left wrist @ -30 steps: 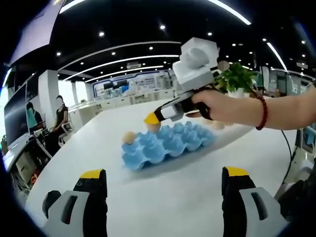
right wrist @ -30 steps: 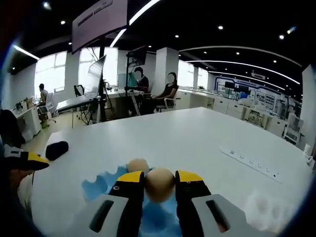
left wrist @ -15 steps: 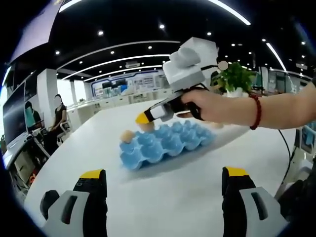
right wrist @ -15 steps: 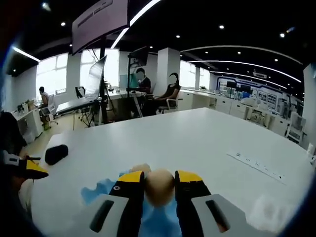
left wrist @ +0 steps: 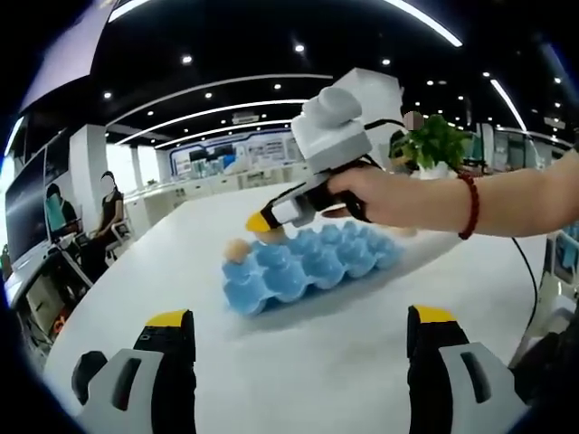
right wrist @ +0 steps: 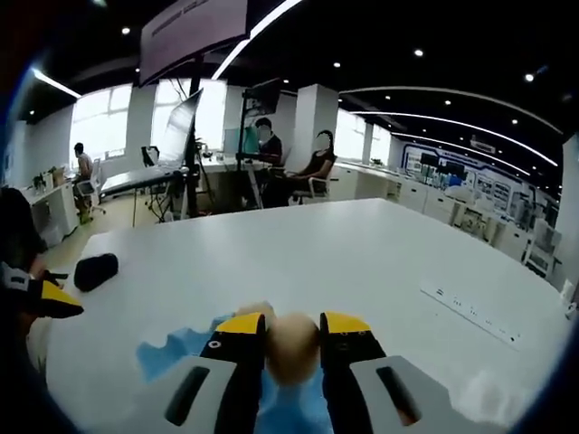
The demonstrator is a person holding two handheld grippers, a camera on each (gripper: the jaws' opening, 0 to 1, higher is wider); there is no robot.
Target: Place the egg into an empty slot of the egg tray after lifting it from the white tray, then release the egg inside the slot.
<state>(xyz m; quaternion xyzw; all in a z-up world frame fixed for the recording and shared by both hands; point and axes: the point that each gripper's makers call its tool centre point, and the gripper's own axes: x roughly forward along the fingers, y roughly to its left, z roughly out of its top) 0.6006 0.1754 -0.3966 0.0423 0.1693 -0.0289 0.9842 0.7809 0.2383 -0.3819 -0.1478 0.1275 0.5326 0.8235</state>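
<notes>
smooth tan egg (right wrist: 292, 344) is pinched btwn yellow-tipped jaws of right tool (right wrist: 292, 336), over moulded blue egg tray (left wrist: 303, 268) on white tabletop (right wrist: 326, 253); tray partly hidden. left tool (left wrist: 294, 318) is spread, holding nothing.

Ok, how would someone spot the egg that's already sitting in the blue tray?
On the white table lies a blue egg tray. At its far left corner sits one tan egg, alone in its slot; the other egg is clamped in the right gripper.
</notes>
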